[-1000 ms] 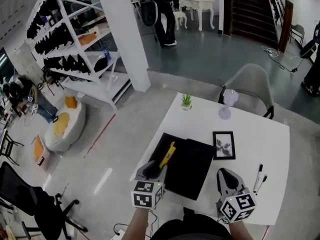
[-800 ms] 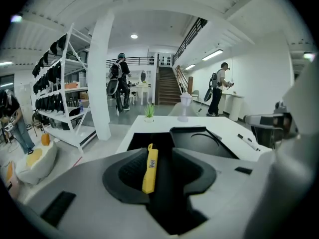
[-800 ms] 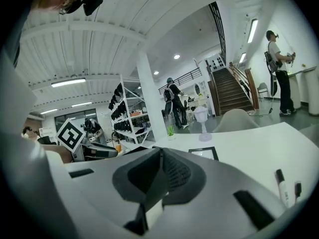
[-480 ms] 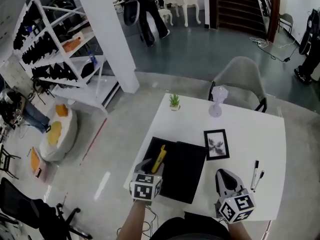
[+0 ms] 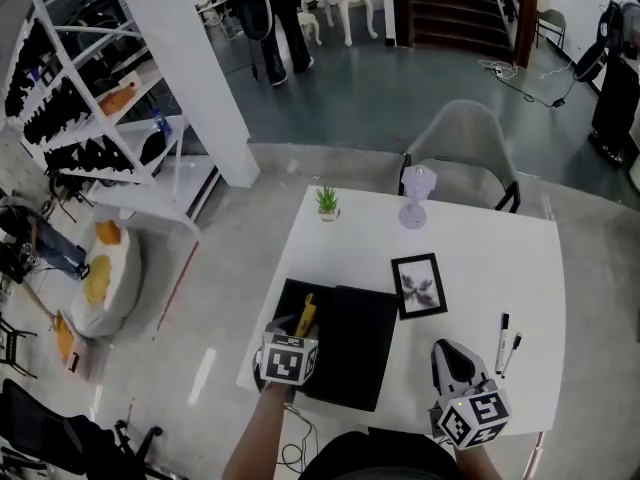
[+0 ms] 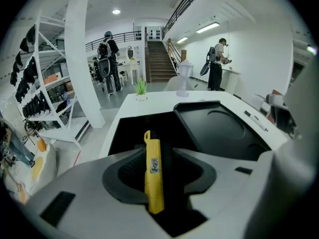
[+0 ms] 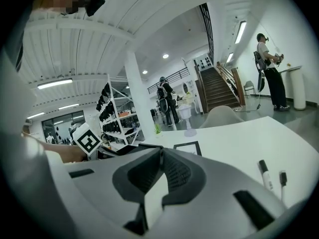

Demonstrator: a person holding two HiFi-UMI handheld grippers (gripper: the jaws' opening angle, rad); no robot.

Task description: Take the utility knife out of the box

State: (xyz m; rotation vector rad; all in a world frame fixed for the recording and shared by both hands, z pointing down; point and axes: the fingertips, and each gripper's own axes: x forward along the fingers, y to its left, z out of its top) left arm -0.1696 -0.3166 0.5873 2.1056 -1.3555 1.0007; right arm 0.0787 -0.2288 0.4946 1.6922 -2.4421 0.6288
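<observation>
Over the left compartment of the open black box [image 5: 288, 295]: utility knife [image 6: 153, 173], yellow, clamped lengthwise between the jaws of the left gripper [image 5: 289, 328], tip pointing away. Box sits at the front left of the white table [image 5: 480, 258]. Right gripper [image 7: 160, 153]: jaws together, nothing between them, near two pens [image 5: 501, 329].

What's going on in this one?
A person works at a white table with a hand-held tool in each hand. The left tool is shut on a yellow utility knife, holding it at the open black box by the table's near left edge. The right tool is shut on nothing and hovers above the table near two markers.
</observation>
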